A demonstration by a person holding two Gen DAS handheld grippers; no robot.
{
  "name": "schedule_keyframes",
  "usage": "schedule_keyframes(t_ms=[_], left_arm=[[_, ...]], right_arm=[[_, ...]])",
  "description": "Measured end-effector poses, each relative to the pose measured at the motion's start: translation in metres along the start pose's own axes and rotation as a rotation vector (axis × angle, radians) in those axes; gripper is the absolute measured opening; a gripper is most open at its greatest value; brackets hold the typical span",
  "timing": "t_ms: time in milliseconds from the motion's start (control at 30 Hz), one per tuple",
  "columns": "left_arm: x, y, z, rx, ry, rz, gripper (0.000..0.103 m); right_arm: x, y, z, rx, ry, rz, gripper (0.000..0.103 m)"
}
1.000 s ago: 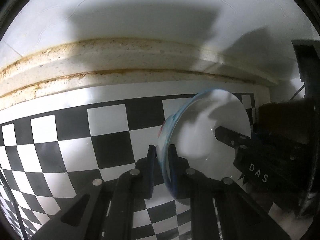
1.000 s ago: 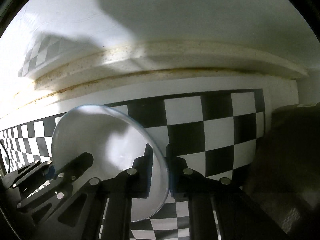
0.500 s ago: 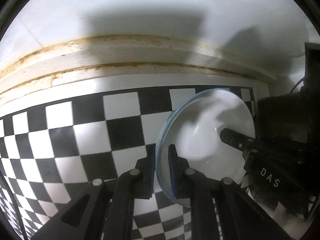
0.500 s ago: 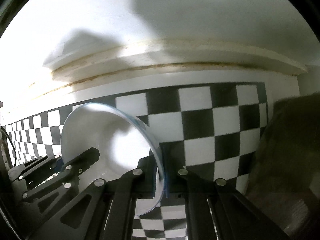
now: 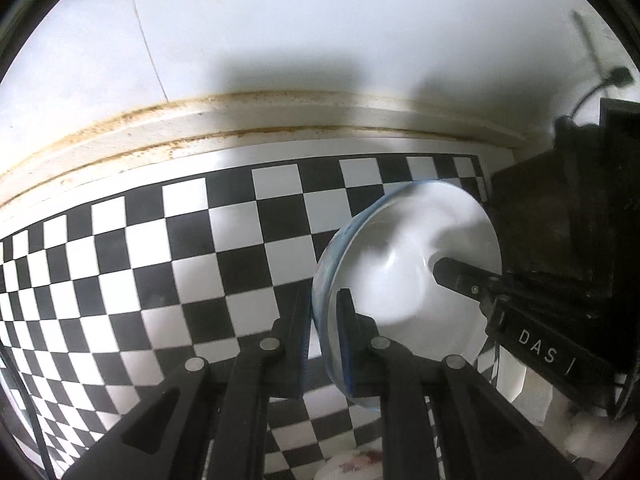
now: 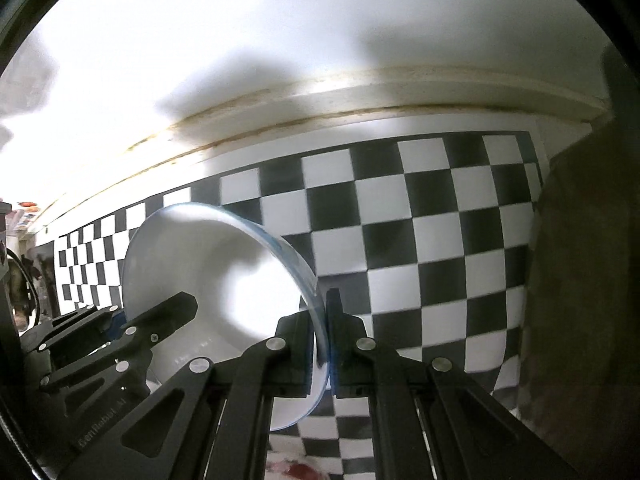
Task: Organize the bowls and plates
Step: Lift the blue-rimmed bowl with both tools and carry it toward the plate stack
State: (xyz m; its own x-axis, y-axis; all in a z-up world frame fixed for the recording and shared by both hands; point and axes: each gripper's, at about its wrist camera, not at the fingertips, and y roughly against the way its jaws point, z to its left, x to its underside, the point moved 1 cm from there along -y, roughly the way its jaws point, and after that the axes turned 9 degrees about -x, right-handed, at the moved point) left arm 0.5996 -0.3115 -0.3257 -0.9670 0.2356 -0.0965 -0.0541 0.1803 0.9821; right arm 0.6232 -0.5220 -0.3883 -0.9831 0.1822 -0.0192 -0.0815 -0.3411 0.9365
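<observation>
White bowl [image 5: 404, 276] pinched by opposite rims between left hand-held gripper [image 5: 325, 332] and right hand-held gripper [image 6: 322, 340], both clamped tight

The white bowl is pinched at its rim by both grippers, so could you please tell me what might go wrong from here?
1. The white bowl hangs above the checkered mat from thin rim grips only; the left gripper and the right gripper sit on opposite edges, so it could slip or swing if they move unevenly.
2. Pulling the grippers apart or twisting them could strain or chip the rim.
3. The dark object beside the bowl could be knocked.
</observation>
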Motion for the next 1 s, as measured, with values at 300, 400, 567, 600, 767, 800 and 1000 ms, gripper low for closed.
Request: schedule_keyframes(t_ms=[300, 400, 567, 600, 767, 800, 1000], left_arm=[[0.042, 0.039, -0.009, -0.016, -0.055, -0.043, 0.011], [0.063, 0.052, -0.008, -0.009, -0.067, -0.056, 0.011], [0.096, 0.070, -0.011, 0.016, -0.081, -0.073, 0.011], [0.103, 0.074, -0.012, 0.019, -0.086, -0.077, 0.011], [0.133, 0.089, -0.018, 0.019, -0.111, -0.097, 0.011], [0.140, 0.090, -0.018, 0.020, -0.113, -0.096, 0.011], [0.174, 0.100, -0.018, 0.017, -0.120, -0.094, 0.011]], right_arm=[[0.071, 0.036, 0.037, -0.020, 0.001, -0.070, 0.007], [0.099, 0.052, 0.049, -0.025, 0.001, -0.085, 0.007], [0.149, 0.076, 0.055, -0.041, 0.000, -0.112, 0.007], [0.159, 0.079, 0.055, -0.053, -0.004, -0.116, 0.007], [0.203, 0.092, 0.055, -0.078, -0.009, -0.135, 0.007], [0.211, 0.094, 0.055, -0.081, -0.006, -0.139, 0.007], [0.251, 0.101, 0.060, -0.097, 0.000, -0.149, 0.007]])
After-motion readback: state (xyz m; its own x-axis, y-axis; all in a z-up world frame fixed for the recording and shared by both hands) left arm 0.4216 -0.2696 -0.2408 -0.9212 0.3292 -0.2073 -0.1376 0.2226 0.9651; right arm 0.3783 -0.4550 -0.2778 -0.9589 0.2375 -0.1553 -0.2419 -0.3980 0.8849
